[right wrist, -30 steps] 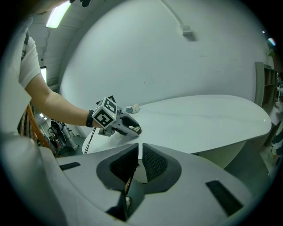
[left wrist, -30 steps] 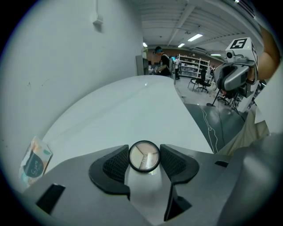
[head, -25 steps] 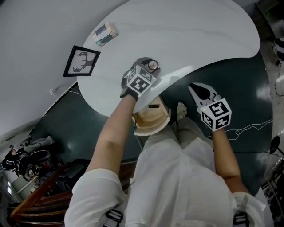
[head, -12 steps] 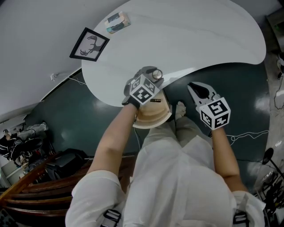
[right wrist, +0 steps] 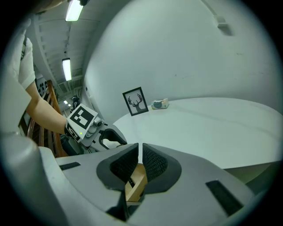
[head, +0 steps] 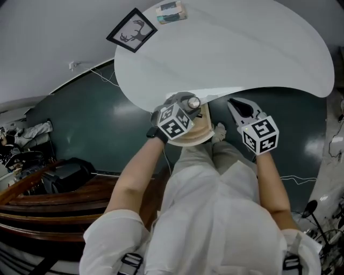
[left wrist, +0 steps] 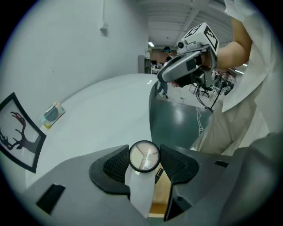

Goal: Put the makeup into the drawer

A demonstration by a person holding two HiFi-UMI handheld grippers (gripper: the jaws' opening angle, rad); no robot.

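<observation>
The makeup, a white bottle with a round black-rimmed cap (head: 193,102) (left wrist: 144,155), sits between the jaws of my left gripper (head: 187,106) (left wrist: 144,164), which is shut on it. It hangs at the near edge of the white table (head: 242,48), above the open light-wood drawer (head: 189,137) (left wrist: 161,199). My right gripper (head: 232,103) (right wrist: 138,160) hovers just right of the drawer, shut with nothing between its pads. Part of the drawer's wood (right wrist: 135,183) shows below those jaws.
A framed deer picture (head: 131,33) (right wrist: 138,101) and a small teal-and-white box (head: 171,12) (right wrist: 160,104) rest at the table's far side. Dark green floor (head: 80,123) surrounds the table. Wooden stairs (head: 48,193) lie at the lower left, and a cable (head: 295,177) runs across the floor.
My left gripper has carried the bottle off the table top, toward me and over the drawer. The right gripper has stayed beside the drawer. The head view has shifted.
</observation>
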